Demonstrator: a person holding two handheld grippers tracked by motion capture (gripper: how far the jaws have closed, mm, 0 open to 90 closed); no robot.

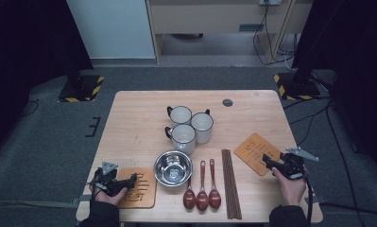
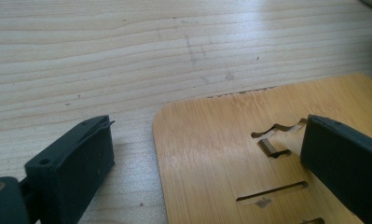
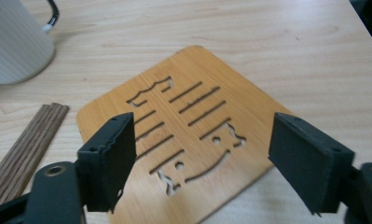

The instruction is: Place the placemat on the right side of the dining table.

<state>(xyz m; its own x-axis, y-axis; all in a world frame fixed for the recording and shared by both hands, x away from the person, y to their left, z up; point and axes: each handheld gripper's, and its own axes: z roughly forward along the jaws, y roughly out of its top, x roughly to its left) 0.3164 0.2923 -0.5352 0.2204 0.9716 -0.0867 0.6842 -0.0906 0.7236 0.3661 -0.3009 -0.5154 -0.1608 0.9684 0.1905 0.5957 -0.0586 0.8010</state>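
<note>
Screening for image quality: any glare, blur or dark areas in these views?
High view: dark at both sides, table evenly lit, a mild sheen in the steel bowl. Left gripper view: soft, with blurry jaws. Right gripper view: the mat is sharp, no glare.

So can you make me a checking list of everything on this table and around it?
Surface: pale wooden table, small dark round spot near the far edge.
Job's things: two flat cut-out bamboo mats, left mat, right mat, both flat on the table.
Clutter: three white enamel mugs, shiny steel bowl, three reddish-brown wooden spoons, bundle of dark wooden chopsticks.
Grippers: left gripper open over the left mat's edge; right gripper open over the right mat.
Cables: black cables on the floor.
Surroundings: grey carpet, black curtains, striped stand bases.
</note>
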